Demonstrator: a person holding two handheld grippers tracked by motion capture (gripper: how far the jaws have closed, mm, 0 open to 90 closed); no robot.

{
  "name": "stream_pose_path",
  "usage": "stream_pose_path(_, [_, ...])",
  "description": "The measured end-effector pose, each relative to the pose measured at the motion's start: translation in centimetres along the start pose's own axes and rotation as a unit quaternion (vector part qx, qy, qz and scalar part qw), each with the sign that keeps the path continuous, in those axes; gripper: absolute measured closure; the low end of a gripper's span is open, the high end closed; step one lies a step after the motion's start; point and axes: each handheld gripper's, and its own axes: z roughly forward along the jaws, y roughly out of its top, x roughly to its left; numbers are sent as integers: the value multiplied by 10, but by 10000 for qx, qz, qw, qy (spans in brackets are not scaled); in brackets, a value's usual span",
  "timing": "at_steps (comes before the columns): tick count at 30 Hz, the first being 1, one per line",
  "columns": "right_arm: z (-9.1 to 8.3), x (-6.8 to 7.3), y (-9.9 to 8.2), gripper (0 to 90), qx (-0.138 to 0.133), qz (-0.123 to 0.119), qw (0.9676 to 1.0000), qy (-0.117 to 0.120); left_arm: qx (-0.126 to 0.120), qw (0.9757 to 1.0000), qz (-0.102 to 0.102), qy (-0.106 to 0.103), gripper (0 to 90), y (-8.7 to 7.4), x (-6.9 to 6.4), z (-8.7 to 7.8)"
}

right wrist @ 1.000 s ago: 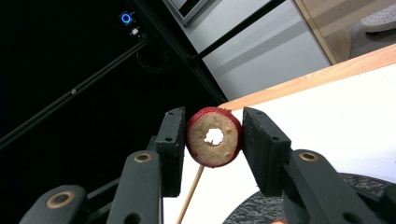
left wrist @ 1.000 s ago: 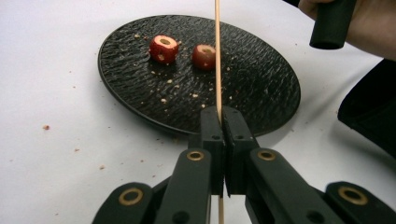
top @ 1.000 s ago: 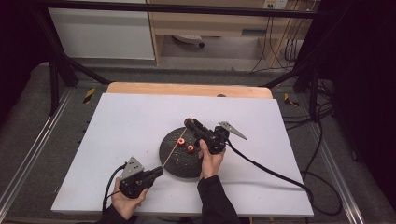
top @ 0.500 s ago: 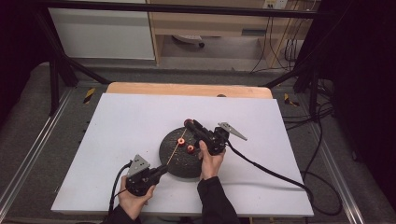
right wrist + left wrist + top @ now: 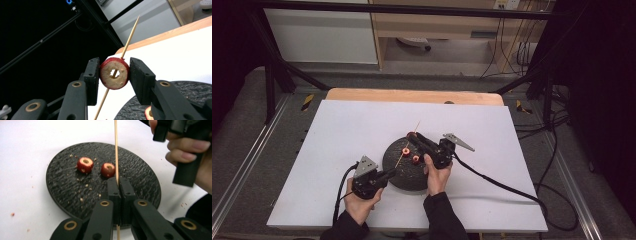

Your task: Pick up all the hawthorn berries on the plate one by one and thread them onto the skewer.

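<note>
The left gripper (image 5: 388,173) sits near the front edge of the desk (image 5: 337,125), left of centre, held in the person's left hand (image 5: 359,205). Its jaws are clenched on the lower part of a thin wooden skewer (image 5: 116,150). In the left gripper view the skewer rises straight up from between the closed jaws and also shows below them.

Just beyond the left gripper lies a round black plate (image 5: 393,172), roughly at the middle of the desk's front half. Two red cored fruit pieces (image 5: 85,164) rest on the plate, side by side and slightly apart, with crumbs scattered around them. A few crumbs also lie on the white desk surface.

The right hand (image 5: 438,175) comes in over the right rim of the plate. The right gripper (image 5: 113,75) is closed on a third fruit piece (image 5: 115,73), a red-skinned ring with a pale cut face and a central hole. This ring is lifted above the far rim of the plate. The skewer passes through the hole, and its pointed tip extends past the ring toward the far edge of the desk.
</note>
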Motion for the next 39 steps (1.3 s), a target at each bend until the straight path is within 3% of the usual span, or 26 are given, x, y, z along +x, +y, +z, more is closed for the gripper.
stream_pose_path(19, [-4,3,-3,615,285,-32,9996,68,-141,9998,121,-72,887,27,2,22])
stream_pose_path(35, [-5,4,-9,607,608,-64,9981,113,-98,9996,247,-113,887,28,5,25])
stream_pose_path(39, [-8,5,-6,509,691,-149,9975,49,-97,9996,248,-133,888,26,7,23])
